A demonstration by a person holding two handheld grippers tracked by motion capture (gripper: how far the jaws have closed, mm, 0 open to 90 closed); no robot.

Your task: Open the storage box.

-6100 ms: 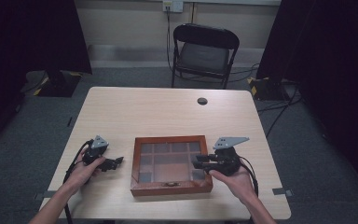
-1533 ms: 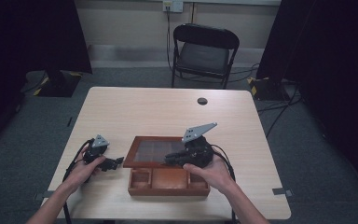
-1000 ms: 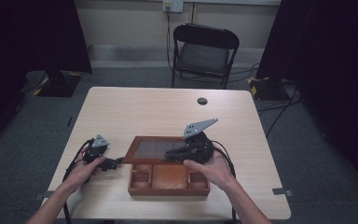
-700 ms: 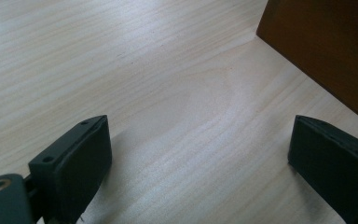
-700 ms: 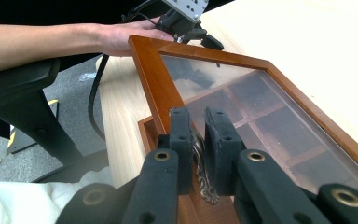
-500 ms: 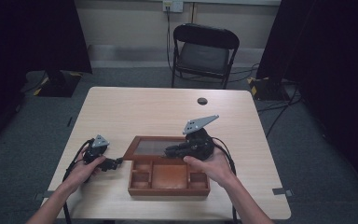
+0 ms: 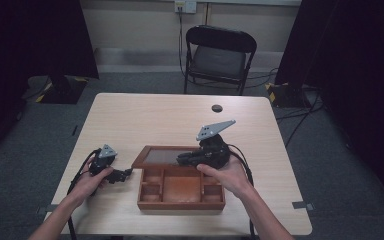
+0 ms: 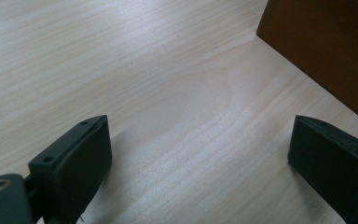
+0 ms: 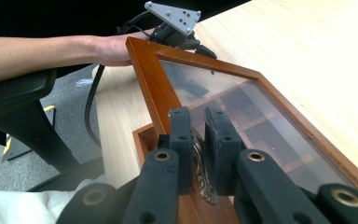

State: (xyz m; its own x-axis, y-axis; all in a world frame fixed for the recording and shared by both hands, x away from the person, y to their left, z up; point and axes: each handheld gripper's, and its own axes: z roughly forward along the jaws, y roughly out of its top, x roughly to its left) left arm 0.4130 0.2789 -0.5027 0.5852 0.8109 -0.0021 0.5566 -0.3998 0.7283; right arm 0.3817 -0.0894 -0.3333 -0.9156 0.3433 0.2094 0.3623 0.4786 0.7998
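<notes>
A brown wooden box [image 7: 180,205] with several compartments sits near the table's front edge. Its glass-paned lid [image 7: 161,156] is tilted up from the front, hinged at the back. My right gripper [image 7: 182,160] is shut on the small metal clasp [image 9: 200,161] at the lid's front rail, and holds the lid [image 9: 151,88] raised. In the right gripper view, my right gripper [image 9: 198,140] has its pads pressed on the clasp. My left gripper [image 7: 125,174] rests on the table just left of the box. It stands open [image 8: 205,154] over bare wood, with the box's side wall [image 8: 326,51] ahead to the right.
A small black round object [image 7: 217,108] lies near the table's far edge. A black folding chair [image 7: 217,50] stands behind the table. Cables trail from both grippers over the front edge. The far half of the table [image 7: 155,120] is bare wood.
Six seconds ago the lid lay flat and the right gripper was at the box's right side. Now that gripper holds the lid raised, slightly higher than a second ago. The left gripper has not moved.
</notes>
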